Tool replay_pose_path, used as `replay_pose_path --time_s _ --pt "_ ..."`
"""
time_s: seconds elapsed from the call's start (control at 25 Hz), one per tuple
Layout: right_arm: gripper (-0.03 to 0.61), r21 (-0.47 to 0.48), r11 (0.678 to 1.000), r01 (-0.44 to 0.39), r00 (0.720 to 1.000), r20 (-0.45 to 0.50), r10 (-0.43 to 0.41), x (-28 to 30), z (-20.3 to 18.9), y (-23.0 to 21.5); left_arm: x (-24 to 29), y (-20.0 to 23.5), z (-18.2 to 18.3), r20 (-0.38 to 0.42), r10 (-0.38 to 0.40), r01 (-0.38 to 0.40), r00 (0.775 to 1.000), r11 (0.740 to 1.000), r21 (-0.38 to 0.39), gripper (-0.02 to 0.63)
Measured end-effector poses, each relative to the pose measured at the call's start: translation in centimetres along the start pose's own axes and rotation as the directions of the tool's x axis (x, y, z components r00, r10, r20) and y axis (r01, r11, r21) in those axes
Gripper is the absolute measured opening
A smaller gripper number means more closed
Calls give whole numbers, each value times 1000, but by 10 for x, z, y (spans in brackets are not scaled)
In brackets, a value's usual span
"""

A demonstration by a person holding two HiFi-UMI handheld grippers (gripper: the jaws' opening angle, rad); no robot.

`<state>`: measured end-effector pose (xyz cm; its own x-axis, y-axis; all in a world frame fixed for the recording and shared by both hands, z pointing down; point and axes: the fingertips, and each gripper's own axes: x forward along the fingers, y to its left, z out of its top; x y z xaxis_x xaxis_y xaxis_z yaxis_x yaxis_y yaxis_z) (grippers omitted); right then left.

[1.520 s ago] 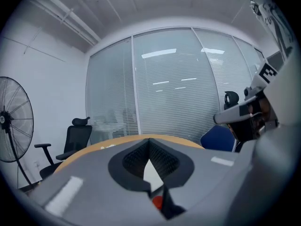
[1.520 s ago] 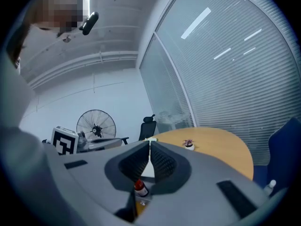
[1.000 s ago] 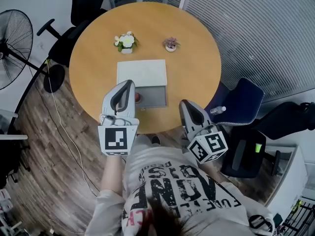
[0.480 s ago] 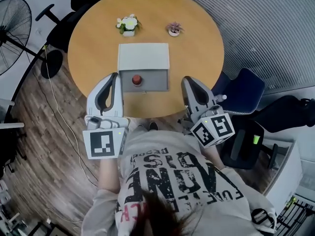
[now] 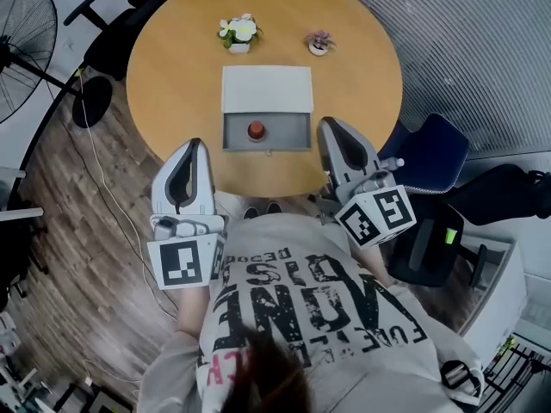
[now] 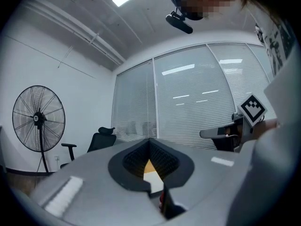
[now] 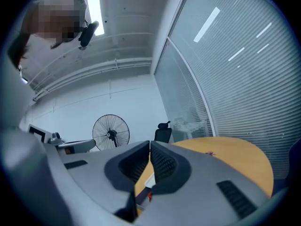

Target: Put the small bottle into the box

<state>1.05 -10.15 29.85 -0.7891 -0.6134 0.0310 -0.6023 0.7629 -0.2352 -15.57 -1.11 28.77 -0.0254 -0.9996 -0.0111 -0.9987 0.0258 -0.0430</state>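
We see left gripper [image 5: 193, 144] at table [image 5: 172, 58] edge, jaws closed, empty; bottle [image 5: 256, 130] stands inside box [image 5: 267, 89], in its open grey part; right gripper [image 5: 332, 126] just right of box, jaws together, holding nothing.

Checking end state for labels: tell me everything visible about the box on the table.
The box is grey and rectangular and lies open: a paler lid folded flat behind a darker shallow tray. It sits flat on the round wooden table, near the person's edge. A small red-topped bottle sits inside, slightly left of centre. Nothing else touches it.
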Motion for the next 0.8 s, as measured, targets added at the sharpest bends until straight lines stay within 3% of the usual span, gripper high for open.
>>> replay_pose_path --time_s 0.8 --pt "15 13 1000 0 999 -46 1 22 -7 -6 41 -10 -8 -14 -92 92 996 995 -33 9"
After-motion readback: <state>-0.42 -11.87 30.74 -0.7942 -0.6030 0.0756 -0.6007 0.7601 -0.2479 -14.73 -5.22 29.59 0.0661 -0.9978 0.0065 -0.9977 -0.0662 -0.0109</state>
